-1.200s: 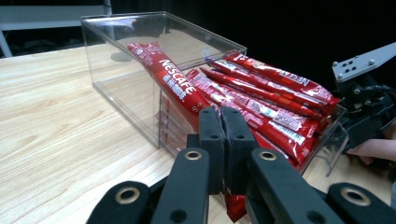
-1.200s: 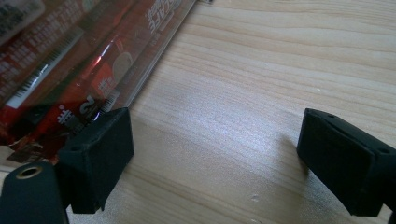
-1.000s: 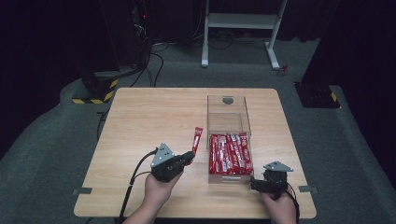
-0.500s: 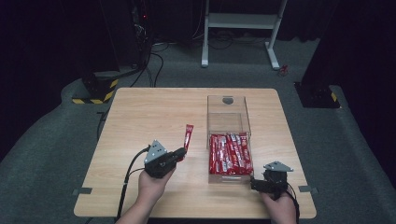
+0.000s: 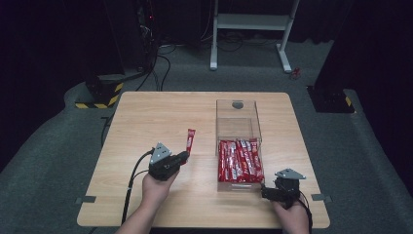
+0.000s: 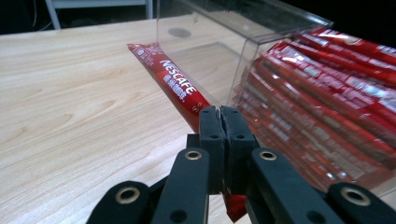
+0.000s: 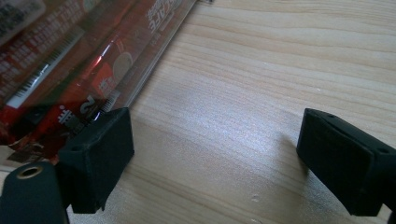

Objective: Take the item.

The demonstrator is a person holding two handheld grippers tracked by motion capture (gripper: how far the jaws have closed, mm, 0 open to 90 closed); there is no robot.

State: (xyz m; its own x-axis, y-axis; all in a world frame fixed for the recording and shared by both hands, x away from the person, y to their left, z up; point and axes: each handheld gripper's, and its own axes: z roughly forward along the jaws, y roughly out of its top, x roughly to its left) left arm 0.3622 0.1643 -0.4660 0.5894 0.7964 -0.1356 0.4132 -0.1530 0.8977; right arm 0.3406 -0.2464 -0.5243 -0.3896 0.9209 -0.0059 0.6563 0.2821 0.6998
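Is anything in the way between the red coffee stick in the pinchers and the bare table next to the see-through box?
Nothing visible blocks it. The left gripper is shut on the red Nescafe coffee stick, held above bare light wooden table. The clear plastic box of red sticks stands apart to its right in the high view.

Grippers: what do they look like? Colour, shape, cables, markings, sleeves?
Both are black handheld units. The left gripper and right gripper each carry a grey three-cornered plate on top. A black cable trails from the left one; a black cable loops at the right wrist. In the left gripper view, black linkage arms with brass-coloured pivot bushings carry blocky black jaw pads. No markings visible. Forearms bare, no sleeves.
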